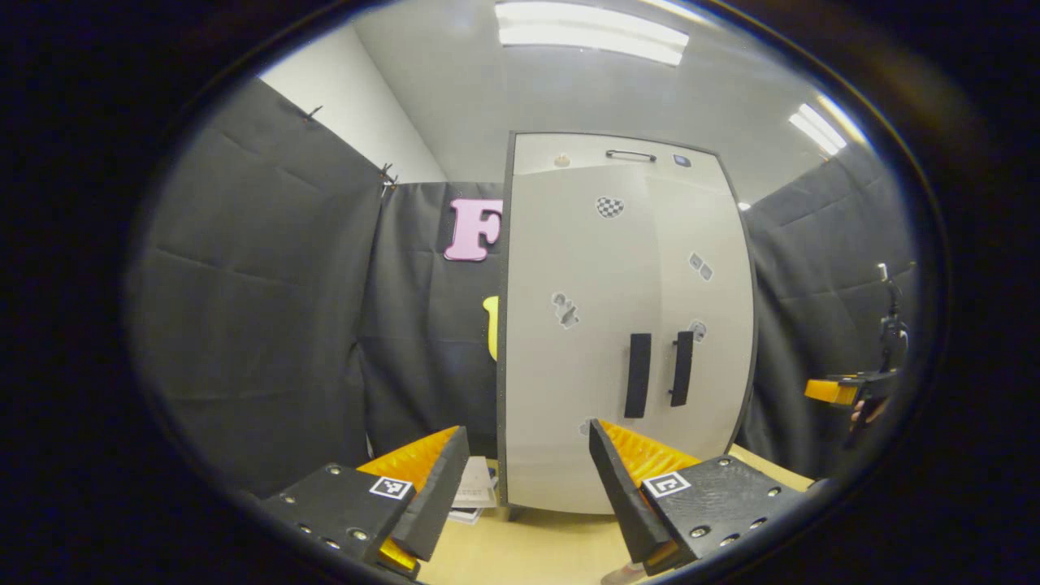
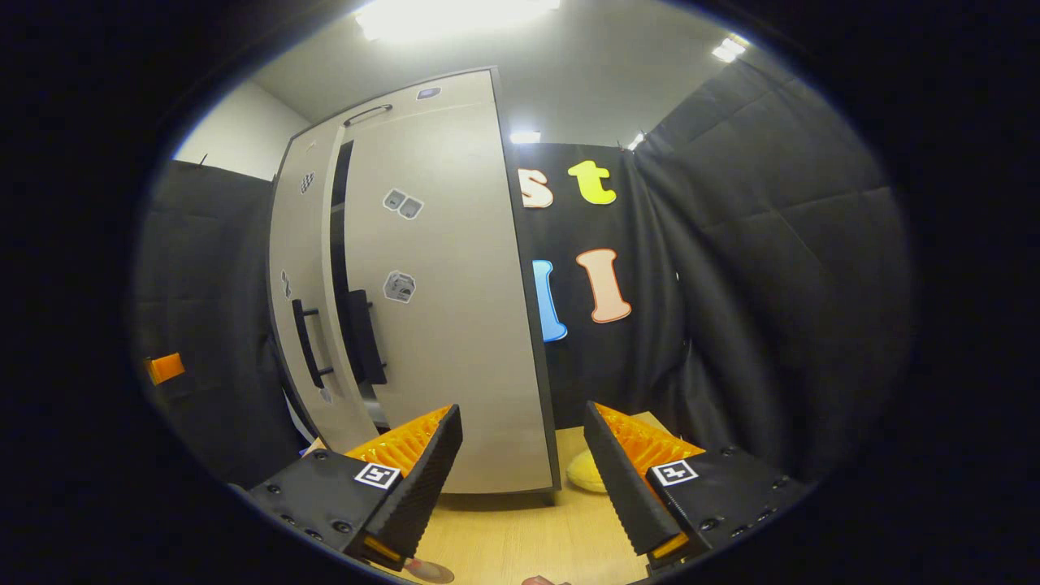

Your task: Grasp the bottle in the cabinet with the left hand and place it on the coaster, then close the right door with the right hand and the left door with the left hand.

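A: How do the jaws stand?

B: The left gripper [image 1: 528, 479] has its jaws released, wide apart with nothing between them, held above the wooden worktop [image 1: 520, 552] in front of the cabinet [image 1: 626, 325]. The right gripper [image 2: 520, 479] is likewise spread and empty, off to the cabinet's right side.

A: And the doors?

B: In the left gripper view they look nearly shut, the two dark handles [image 1: 638, 375] side by side. The right gripper view shows a dark gap between the left door [image 2: 301, 292] and the right door [image 2: 447, 284], so they are at least ajar.

A: Where is the bottle?

B: Nowhere to be seen from here; by the task it should be inside the cabinet, hidden behind the doors. A round disc [image 2: 431, 571] at the worktop's near edge may be the coaster, though too little of it shows to tell.

A: How will the bottle handle?

B: That is only a guess: likely stiff, smooth and perhaps slippery, and top-heavy if full. The left jaws would best close squarely around the middle of its body, keeping it upright.
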